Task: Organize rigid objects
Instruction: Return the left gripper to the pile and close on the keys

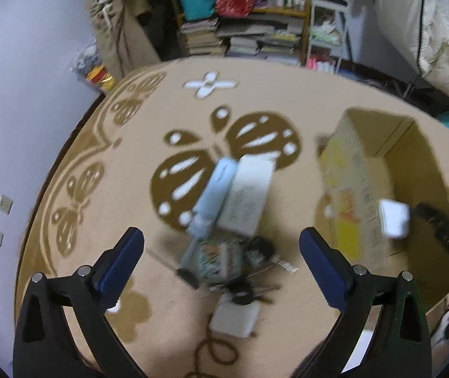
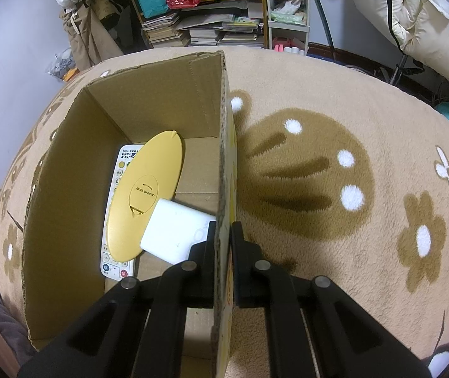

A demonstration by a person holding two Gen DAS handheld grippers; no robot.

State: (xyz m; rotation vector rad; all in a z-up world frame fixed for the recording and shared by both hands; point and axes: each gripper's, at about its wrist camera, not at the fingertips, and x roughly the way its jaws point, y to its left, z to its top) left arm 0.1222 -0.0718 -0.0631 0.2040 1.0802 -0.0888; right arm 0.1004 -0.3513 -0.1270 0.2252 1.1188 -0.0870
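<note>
Right tongs [image 2: 223, 236] clamp the wall of an open brown cardboard box [image 2: 67, 189] on a tan butterfly-patterned rug [image 2: 350, 252].

Inside the box lie a yellow oval plastic lid [image 2: 145, 195], a white rounded block [image 2: 174, 233] and a white remote control [image 2: 114, 261] beneath them. The left tongs [image 1: 221, 245] hang spread wide and empty above a blurred heap on the rug: a pale blue tube [image 1: 215, 192], a white flat case [image 1: 249, 195], a small white container [image 1: 234, 318]. Stacked books [image 2: 174, 31] and shelves line the far wall.
</note>
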